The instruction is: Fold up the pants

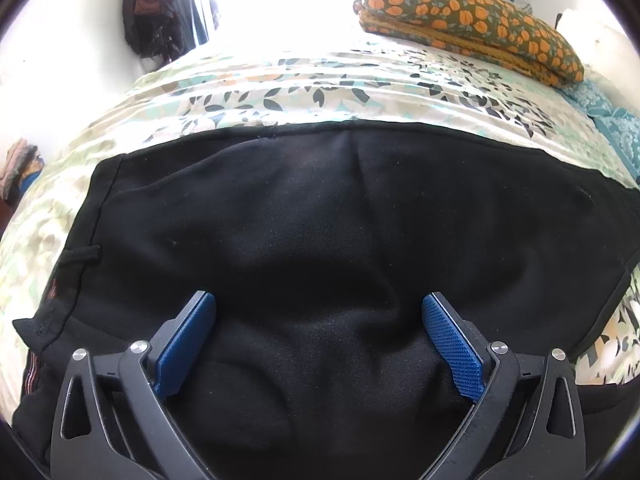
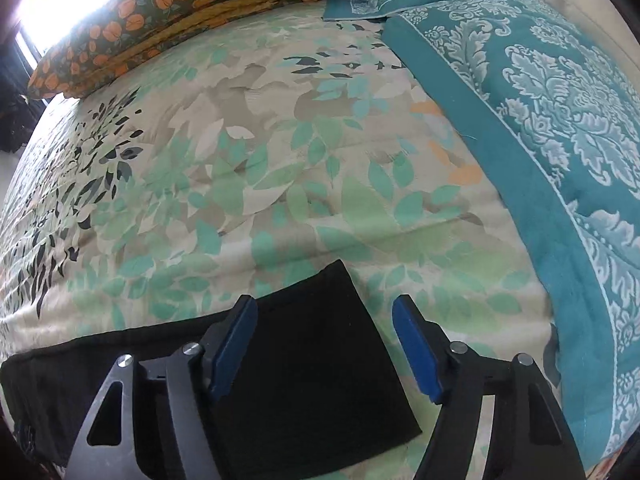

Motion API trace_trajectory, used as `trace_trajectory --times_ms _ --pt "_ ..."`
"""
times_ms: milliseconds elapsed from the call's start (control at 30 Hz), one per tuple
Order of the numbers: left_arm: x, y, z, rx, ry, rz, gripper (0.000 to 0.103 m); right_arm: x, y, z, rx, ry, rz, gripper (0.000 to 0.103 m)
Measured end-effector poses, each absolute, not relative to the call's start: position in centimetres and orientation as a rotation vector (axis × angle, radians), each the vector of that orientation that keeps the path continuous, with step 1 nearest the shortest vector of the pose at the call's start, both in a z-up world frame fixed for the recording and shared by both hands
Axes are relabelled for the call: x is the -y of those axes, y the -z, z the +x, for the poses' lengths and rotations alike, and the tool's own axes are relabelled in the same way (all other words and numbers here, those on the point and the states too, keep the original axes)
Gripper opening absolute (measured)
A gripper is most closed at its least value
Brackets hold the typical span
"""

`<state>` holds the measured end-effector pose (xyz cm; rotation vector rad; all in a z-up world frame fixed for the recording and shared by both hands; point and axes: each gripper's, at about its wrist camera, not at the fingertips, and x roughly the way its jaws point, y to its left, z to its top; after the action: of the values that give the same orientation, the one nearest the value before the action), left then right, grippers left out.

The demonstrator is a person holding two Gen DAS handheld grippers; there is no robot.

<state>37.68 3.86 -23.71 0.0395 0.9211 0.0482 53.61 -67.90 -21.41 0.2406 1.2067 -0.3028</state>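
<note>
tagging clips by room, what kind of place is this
Most likely a bedroom: the black pants lie on a bed with a leaf-print bedspread, an orange-flowered pillow sits at its far side, and a teal patterned blanket lies alongside.

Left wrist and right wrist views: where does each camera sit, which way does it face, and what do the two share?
Left wrist view: sits on the left hand-held gripper, looking steeply down at the black pants spread on the bed sheet; only its two blue-padded fingers show, jaws wide.
Right wrist view: sits on the right hand-held gripper, looking down at one end of the pants and a teal blanket; its own fingers show, open.
Shared: pants, leaf-print sheet, orange-flowered cushion.
</note>
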Motion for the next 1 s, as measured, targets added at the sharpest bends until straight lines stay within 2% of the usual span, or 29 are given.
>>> trace_trajectory --times_ms 167,200,233,433,567,667,800,1000 --pt "-3.8 23.8 37.6 -0.915 -0.050 0.042 0.102 68.7 23.9 54.9 -1.225 0.308 0.251 0.068" --pt "-3.8 23.8 37.6 -0.913 -0.050 0.043 0.102 68.8 24.3 54.8 -1.232 0.282 0.281 0.032" --pt "-3.8 23.8 37.6 -0.913 -0.051 0.044 0.102 68.8 24.2 54.6 -1.233 0.277 0.280 0.013" --pt "-3.8 23.8 37.7 -0.920 -0.053 0.045 0.102 66.7 17.8 50.0 -1.048 0.168 0.311 0.009" --pt "-3.9 23.3 38.2 -0.961 -0.048 0.033 0.103 62.8 12.3 42.7 -0.947 0.052 0.296 0.007" --pt "-4.0 21.6 38.9 -1.070 -0.066 0.019 0.102 59.5 9.2 35.7 -0.889 -0.015 0.296 0.006" --pt "-2.7 17.4 37.5 -1.037 0.026 -0.091 0.102 55.6 6.6 26.6 -0.825 -0.067 0.286 0.006" --pt "2.6 16.8 40.7 -1.200 0.314 -0.358 0.102 53.1 5.1 18.0 -0.768 -0.077 0.308 0.006"
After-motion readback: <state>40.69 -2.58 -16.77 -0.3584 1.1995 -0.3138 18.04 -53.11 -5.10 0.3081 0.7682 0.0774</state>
